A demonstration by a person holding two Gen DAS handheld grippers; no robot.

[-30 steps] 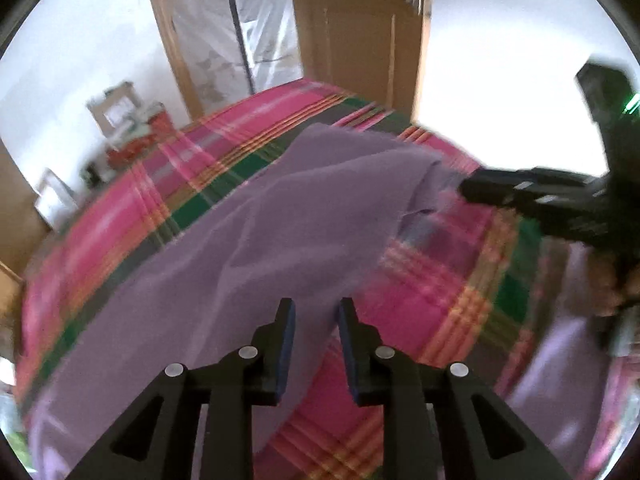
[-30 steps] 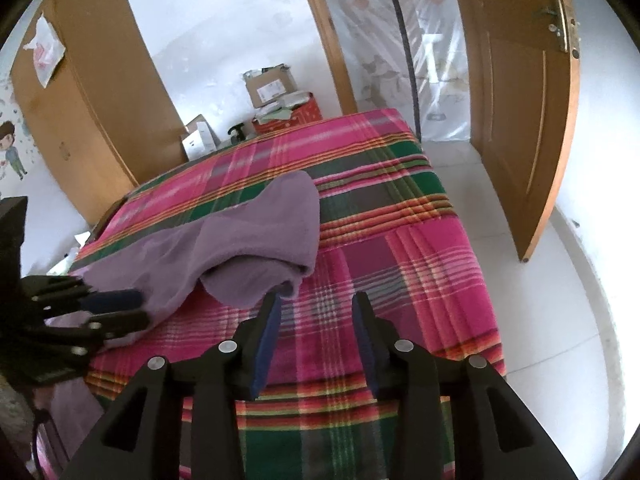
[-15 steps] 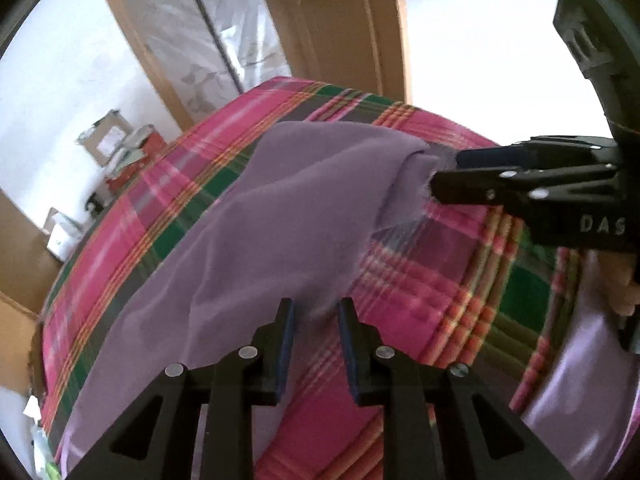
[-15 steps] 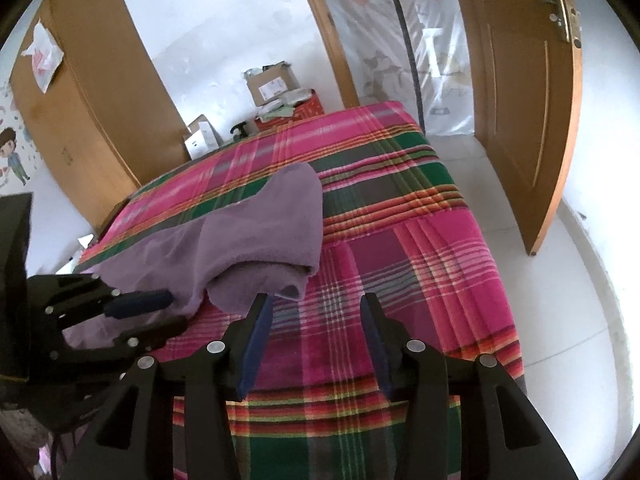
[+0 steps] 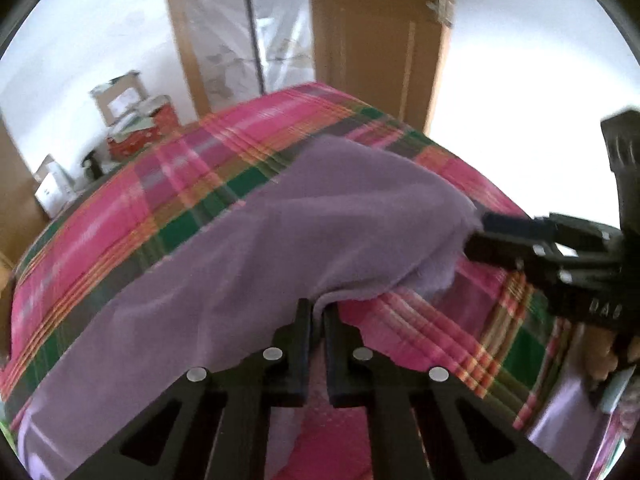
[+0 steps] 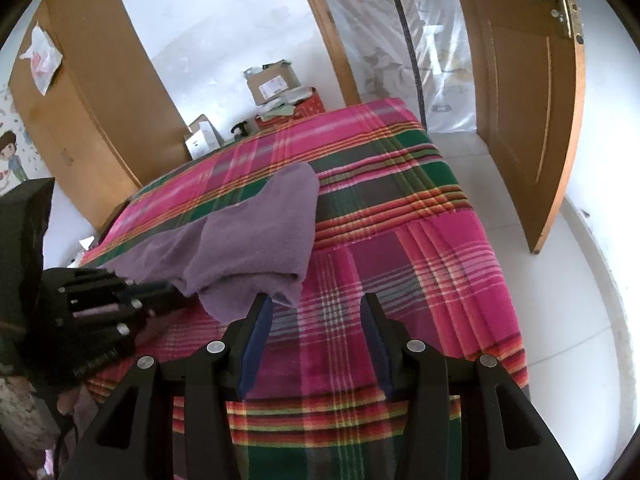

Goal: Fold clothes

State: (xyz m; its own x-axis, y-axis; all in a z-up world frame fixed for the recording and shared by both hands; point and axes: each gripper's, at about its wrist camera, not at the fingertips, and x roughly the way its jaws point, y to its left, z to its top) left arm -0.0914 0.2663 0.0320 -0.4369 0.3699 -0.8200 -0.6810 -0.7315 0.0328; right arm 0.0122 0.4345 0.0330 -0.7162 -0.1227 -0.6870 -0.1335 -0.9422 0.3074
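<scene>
Left gripper (image 5: 317,314) clenched on soft purple fleece garment's (image 5: 248,256) folded edge, right gripper (image 6: 316,320) released above pink-and-green plaid blanket (image 6: 432,264).

- A soft, matt, slightly fuzzy cloth is being shown in the purple garment (image 5: 304,240).
- A woven plaid cloth, matt and ribbed with stripes, is being shown on the bed (image 6: 440,264).
- Matt black plastic with small bright metal pins is being seen on the left gripper (image 5: 316,316) and the right gripper (image 6: 316,312).
- Smooth, satin-finished wood is being displayed by the door (image 6: 520,92) and the wardrobe (image 6: 100,100).
- Plain brown cardboard is being shown by the box (image 6: 272,84).
- Glossy pale tiles are being seen on the floor (image 6: 568,300).
</scene>
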